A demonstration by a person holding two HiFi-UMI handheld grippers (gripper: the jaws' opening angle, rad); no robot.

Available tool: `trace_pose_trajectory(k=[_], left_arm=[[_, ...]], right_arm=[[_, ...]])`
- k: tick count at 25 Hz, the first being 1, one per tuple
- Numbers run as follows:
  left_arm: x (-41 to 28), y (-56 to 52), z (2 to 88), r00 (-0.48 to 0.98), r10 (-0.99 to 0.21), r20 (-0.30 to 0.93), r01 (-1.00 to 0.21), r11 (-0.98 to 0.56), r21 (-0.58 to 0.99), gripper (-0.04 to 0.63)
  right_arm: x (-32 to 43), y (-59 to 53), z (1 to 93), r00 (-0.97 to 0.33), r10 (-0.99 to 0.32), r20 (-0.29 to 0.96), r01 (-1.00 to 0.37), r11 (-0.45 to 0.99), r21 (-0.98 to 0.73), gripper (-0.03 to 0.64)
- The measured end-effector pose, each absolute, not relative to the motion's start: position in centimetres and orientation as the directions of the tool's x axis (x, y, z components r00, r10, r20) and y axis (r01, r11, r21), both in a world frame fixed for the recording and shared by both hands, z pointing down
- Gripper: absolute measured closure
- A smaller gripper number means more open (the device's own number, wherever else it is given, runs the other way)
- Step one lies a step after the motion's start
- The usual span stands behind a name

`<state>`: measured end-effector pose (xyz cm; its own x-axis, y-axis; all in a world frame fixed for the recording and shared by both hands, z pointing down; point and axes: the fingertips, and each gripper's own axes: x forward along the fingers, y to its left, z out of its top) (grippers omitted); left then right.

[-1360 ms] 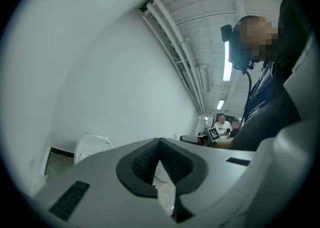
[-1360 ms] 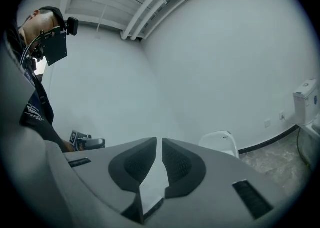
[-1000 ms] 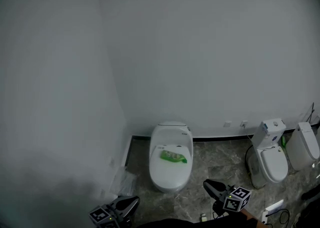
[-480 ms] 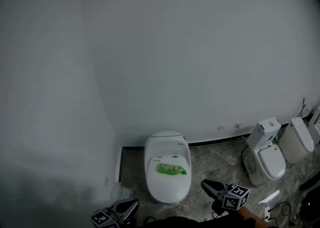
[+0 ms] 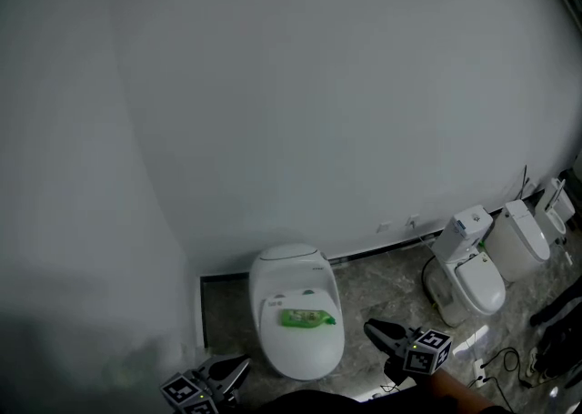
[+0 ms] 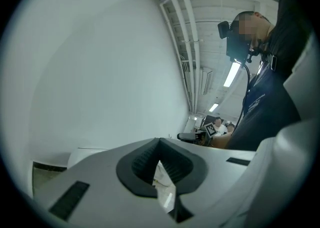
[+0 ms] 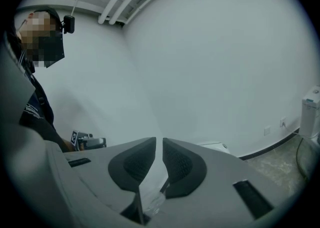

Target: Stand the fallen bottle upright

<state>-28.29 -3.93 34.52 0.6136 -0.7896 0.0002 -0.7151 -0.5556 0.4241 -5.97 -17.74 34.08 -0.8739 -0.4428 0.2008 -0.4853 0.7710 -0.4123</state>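
Only the head view shows the green bottle (image 5: 306, 318): it lies on its side across the closed lid of the nearest toilet (image 5: 293, 287), which stands against the white wall (image 5: 318, 103). Right of that toilet, along the same wall, stand a second toilet (image 5: 466, 268) and a third toilet (image 5: 515, 241).

The left gripper (image 5: 238, 368) is low and just left of the nearest toilet's front. The right gripper (image 5: 372, 329) is just right of that front. Both are clear of the toilet and well apart from the bottle, and both are cut off by the picture's lower edge.

The left gripper view looks away from the toilet and up past the person's dark sleeve (image 6: 270, 106) to the ceiling pipes (image 6: 185, 26). There the left gripper (image 6: 159, 142) has its fingers (image 6: 142, 164) together, meeting at the tips with nothing held. The right gripper shows small in the distance.

In the right gripper view the right gripper (image 7: 159, 142) has its fingers (image 7: 132, 164) all but together, with a thin slit between them and nothing in it. Behind them a white toilet top is partly hidden, and which toilet it is cannot be told. The left gripper shows small at the left. Neither gripper view shows the bottle.
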Motion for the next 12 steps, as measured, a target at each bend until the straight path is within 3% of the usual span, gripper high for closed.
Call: trace_pose_trajectory(k=[8,12], left_arm=[[-27.2,-11.5,36.5,0.605,-0.796,0.034,-0.745,-0.55,0.377,0.581],[-24.8,-17.7,35.9,0.541,-0.837,0.085,-0.793,-0.475,0.381,0.581]], right_arm=[[-5.9,-26.7,34.9,-0.894,-0.413,0.175,-0.448,0.806,-0.387,0.535],[-4.3,-33.4,36.2,-0.913,-0.358,0.194,-0.406,0.838,-0.365,0.535]])
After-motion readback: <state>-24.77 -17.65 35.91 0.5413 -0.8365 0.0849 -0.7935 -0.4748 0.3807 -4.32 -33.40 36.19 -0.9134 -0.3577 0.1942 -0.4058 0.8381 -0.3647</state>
